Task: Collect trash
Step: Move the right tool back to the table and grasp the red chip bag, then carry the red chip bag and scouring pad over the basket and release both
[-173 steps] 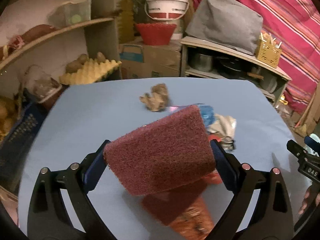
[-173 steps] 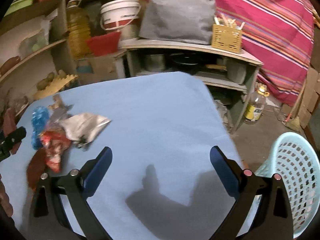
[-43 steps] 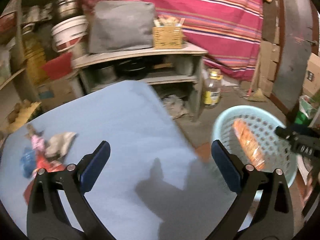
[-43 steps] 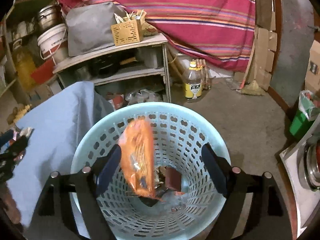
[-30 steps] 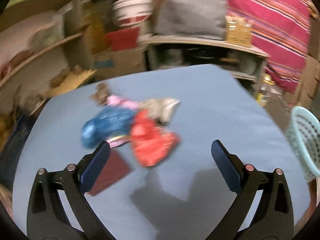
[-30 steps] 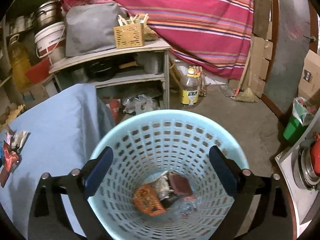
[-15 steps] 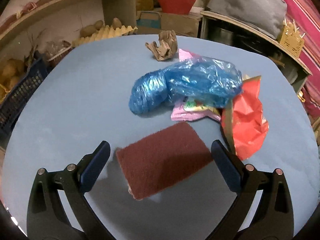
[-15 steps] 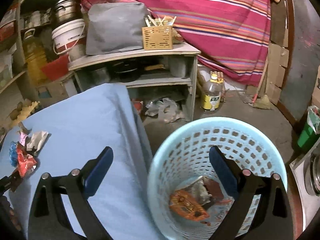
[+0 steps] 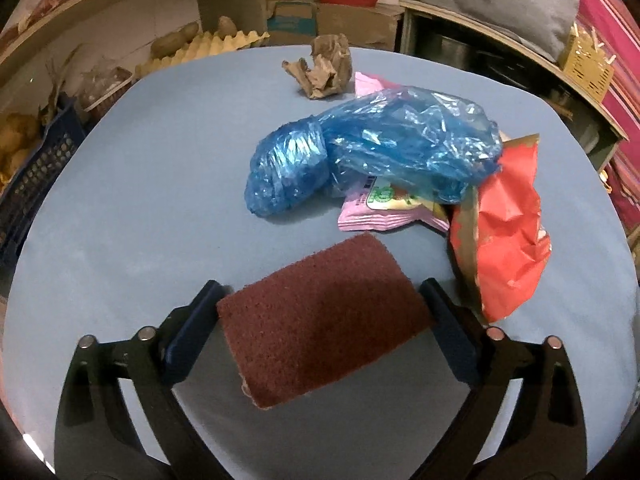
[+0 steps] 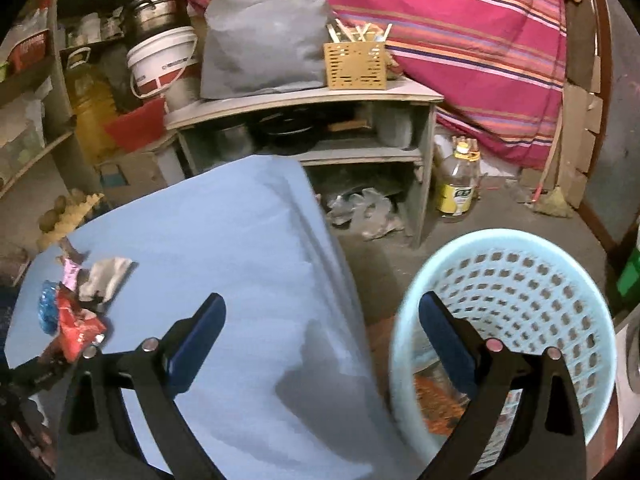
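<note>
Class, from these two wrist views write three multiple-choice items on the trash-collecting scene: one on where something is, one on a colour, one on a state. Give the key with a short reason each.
1. Where does the maroon scouring pad lie?
A. On the blue table, between the open fingers of the left gripper
B. Inside the basket
C. On the shelf

2. What colour is the crumpled plastic bag behind the pad?
A. Green
B. Blue
C. White

3. What state is the right gripper in?
A. Shut on a wrapper
B. Shut on nothing
C. Open and empty

Key:
1 A, the pad rests flat on the blue table with the left gripper fingers on either side of it.
2 B, the bag is translucent blue, lying partly over a pink wrapper.
3 C, its fingers stand wide apart with nothing between them, beside the light blue basket.
</note>
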`<action>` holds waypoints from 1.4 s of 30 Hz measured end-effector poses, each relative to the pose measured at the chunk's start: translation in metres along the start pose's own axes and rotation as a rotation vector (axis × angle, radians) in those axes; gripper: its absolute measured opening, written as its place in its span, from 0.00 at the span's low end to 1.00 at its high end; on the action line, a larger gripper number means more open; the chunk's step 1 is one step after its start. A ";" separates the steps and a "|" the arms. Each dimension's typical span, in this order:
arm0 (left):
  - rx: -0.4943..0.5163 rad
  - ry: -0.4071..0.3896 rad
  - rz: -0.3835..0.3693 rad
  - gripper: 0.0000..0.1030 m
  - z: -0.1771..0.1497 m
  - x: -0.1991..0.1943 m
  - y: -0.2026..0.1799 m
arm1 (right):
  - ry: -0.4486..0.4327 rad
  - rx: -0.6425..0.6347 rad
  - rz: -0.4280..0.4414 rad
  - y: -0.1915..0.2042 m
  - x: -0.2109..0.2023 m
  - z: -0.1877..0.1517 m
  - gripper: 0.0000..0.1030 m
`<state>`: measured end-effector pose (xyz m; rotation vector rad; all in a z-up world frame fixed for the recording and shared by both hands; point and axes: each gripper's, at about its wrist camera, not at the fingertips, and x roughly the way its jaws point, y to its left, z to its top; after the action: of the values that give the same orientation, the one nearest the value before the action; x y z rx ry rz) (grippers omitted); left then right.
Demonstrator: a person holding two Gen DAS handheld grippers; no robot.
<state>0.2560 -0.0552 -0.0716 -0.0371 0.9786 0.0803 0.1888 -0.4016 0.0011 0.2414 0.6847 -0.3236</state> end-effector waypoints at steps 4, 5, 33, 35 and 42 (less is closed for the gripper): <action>0.038 -0.029 0.011 0.91 0.002 -0.007 0.009 | 0.005 -0.004 0.048 0.025 0.000 -0.003 0.93; 0.051 -0.041 0.012 0.91 0.002 -0.012 0.012 | 0.009 0.000 0.058 0.031 0.001 -0.004 0.93; 0.001 -0.231 -0.007 0.91 0.042 -0.051 0.124 | 0.127 -0.385 0.202 0.253 0.033 -0.065 0.92; -0.008 -0.232 -0.013 0.91 0.043 -0.052 0.126 | 0.132 -0.401 0.202 0.255 0.036 -0.066 0.82; -0.003 -0.232 -0.027 0.91 0.043 -0.052 0.118 | 0.143 -0.435 0.242 0.249 0.039 -0.065 0.56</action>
<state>0.2534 0.0622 -0.0039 -0.0425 0.7463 0.0592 0.2712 -0.1590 -0.0452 -0.0693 0.8390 0.0781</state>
